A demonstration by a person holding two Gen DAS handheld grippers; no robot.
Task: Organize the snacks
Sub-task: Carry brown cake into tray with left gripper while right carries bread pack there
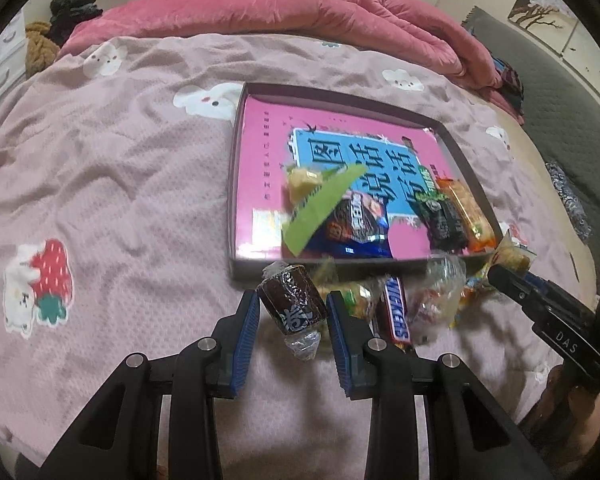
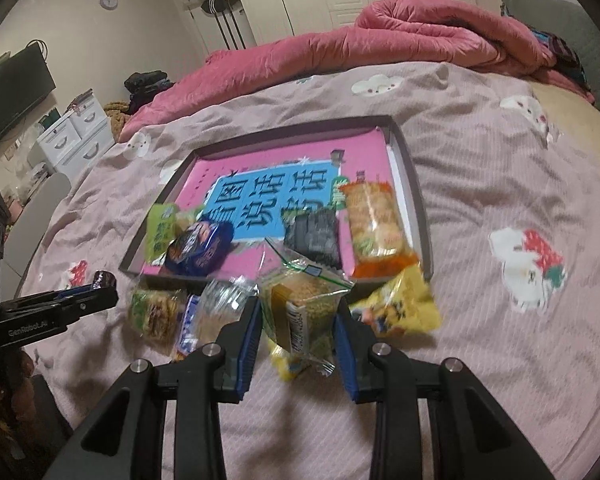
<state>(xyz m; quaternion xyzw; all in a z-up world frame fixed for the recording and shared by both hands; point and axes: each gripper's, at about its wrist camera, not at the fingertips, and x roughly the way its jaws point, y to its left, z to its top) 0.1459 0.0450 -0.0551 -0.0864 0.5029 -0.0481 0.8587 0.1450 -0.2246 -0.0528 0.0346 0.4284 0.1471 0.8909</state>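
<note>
Left gripper [image 1: 293,307] clamps brown candy [image 1: 293,303], right gripper [image 2: 297,317] (near box rim [image 2: 236,282]) clamps cracker packet [image 2: 300,312]

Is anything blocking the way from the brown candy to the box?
Nothing big. The left gripper holds the brown candy just before the tray's near wall. Only that low wall lies between; behind it, a green packet and blue packet crowd the landing spot.
</note>
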